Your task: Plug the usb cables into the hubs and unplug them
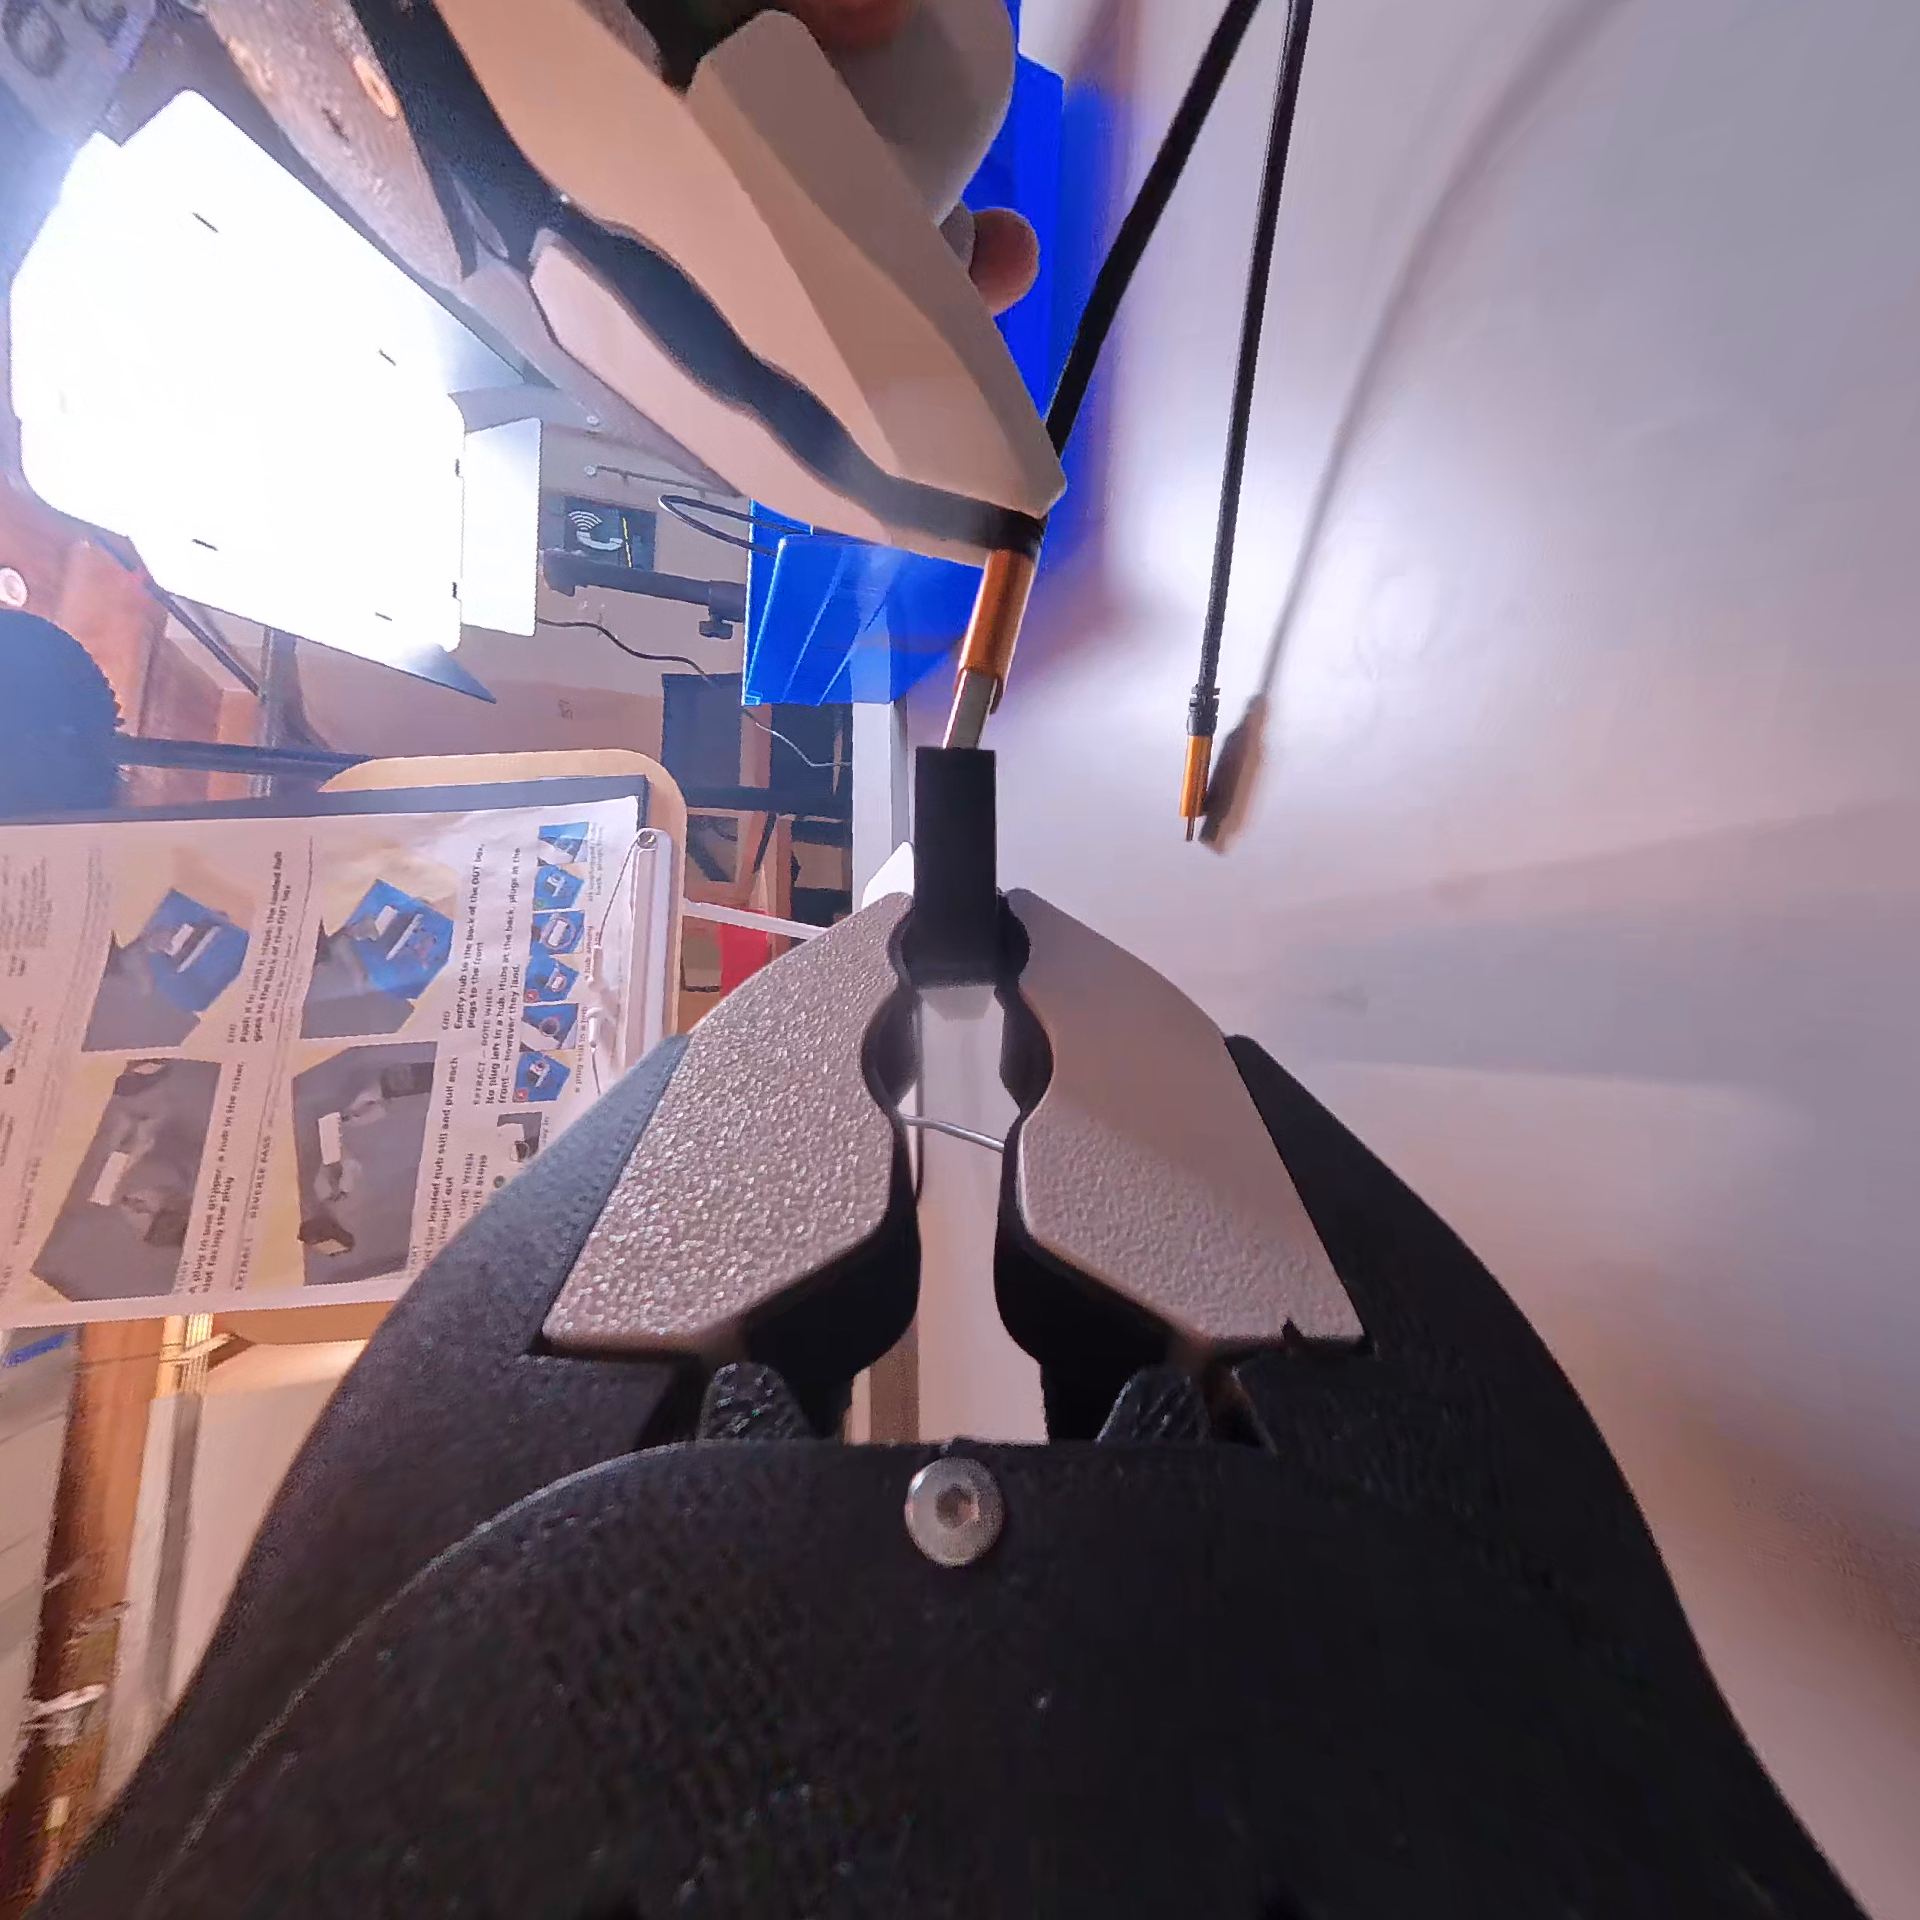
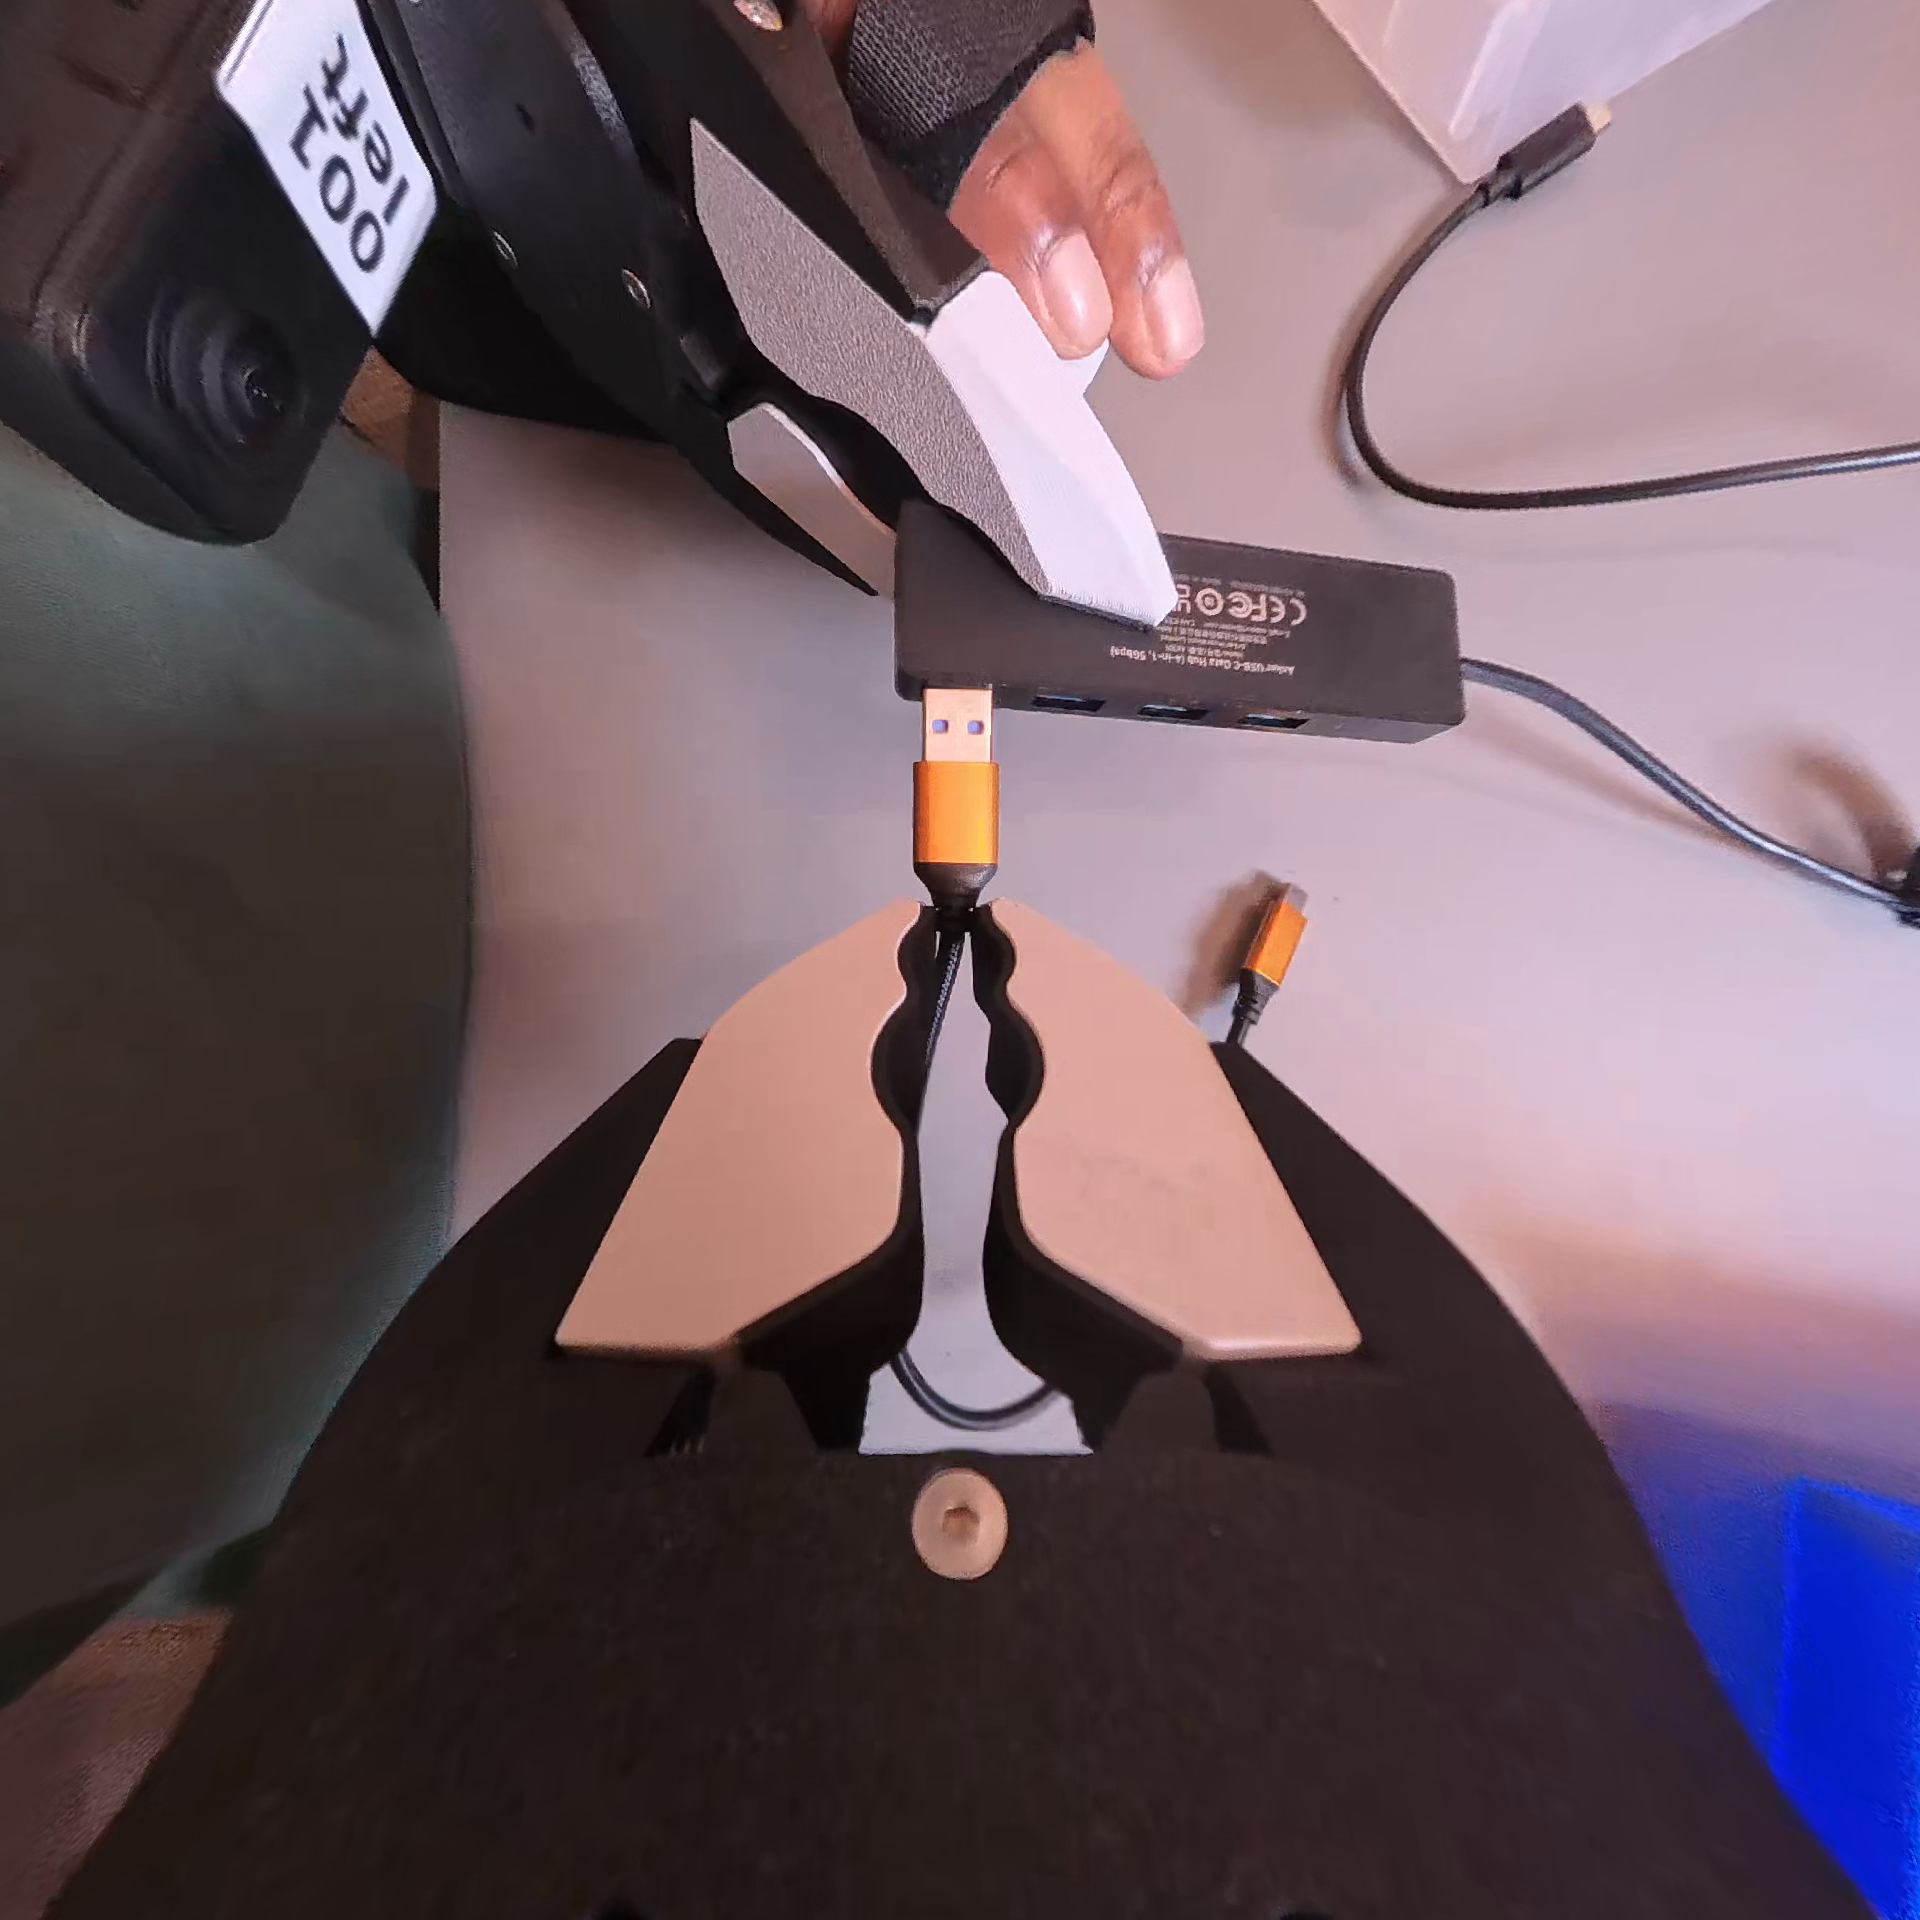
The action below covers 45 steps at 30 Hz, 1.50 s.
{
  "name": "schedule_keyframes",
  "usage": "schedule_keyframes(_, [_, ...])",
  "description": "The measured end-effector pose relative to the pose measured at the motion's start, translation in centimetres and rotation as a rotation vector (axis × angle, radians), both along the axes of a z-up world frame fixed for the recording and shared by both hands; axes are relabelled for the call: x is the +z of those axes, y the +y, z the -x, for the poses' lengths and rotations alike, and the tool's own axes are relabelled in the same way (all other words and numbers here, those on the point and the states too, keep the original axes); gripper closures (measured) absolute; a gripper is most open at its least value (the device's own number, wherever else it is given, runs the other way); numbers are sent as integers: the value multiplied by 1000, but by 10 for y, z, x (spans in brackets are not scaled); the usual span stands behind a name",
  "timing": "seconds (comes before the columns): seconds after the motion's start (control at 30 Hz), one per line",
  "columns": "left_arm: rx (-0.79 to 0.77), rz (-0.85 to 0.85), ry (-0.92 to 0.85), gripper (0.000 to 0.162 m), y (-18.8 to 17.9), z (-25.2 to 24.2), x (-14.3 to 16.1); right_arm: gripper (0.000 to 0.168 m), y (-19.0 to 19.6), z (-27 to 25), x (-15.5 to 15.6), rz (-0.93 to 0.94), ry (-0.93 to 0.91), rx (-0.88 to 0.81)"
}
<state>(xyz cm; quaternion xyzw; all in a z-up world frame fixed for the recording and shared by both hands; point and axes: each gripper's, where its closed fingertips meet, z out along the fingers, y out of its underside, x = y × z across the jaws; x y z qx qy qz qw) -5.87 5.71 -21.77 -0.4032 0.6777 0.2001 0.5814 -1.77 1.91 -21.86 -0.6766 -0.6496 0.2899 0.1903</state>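
While the left tool (image 2: 1039, 561) clamps the hub (image 2: 1174, 649), the right tool (image 2: 958, 909), gripping the cable, aims its plug (image 2: 956, 774) straight at the end port.

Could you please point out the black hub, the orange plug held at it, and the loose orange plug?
black hub (image 2: 1299, 665): right wrist view, top face.
held orange plug (image 2: 956, 816): right wrist view, orange shell.
loose orange plug (image 2: 1273, 948): right wrist view, orange shell.

Black flat hub (image 2: 1174, 649) held level above grey surface, three ports free; orange-sleeved USB plug (image 2: 957, 800) tip at leftmost port; second orange plug (image 2: 1274, 943) lying nearby.
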Motion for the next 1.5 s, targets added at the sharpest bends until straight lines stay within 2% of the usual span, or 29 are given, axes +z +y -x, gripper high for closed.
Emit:
schedule_keyframes(0.23, [-3,-53,123,151,-3,-5,-13,162,-7,-2,-9,45,-75,27])
schedule_keyframes(0.5, [48,9,113,151,-3,-4,-20,161,-20,11,-8,150,70,9])
schedule_keyframes(0.7, [101,131,92,151,3,2,-23,161,-8,13,-6,159,216,-121])
schedule_keyframes(0.87, [135,250,39,150,3,3,-27,158,-5,17,-3,-55,265,-112])
schedule_keyframes(1.03, [166,379,-9,150,3,3,-33,155,1,19,1,-476,231,-7])
schedule_keyframes(1.13, [179,428,-18,150,2,4,-34,155,0,20,-4,-653,160,76])
schedule_keyframes(1.2, [185,434,-14,150,2,5,-35,153,0,22,-4,-719,145,106])
schedule_keyframes(1.3, [196,443,-9,150,1,7,-35,160,2,25,-1,-799,133,133])
schedule_keyframes(1.5, [261,413,99,150,-1,11,-40,161,-3,34,0,-830,69,194])
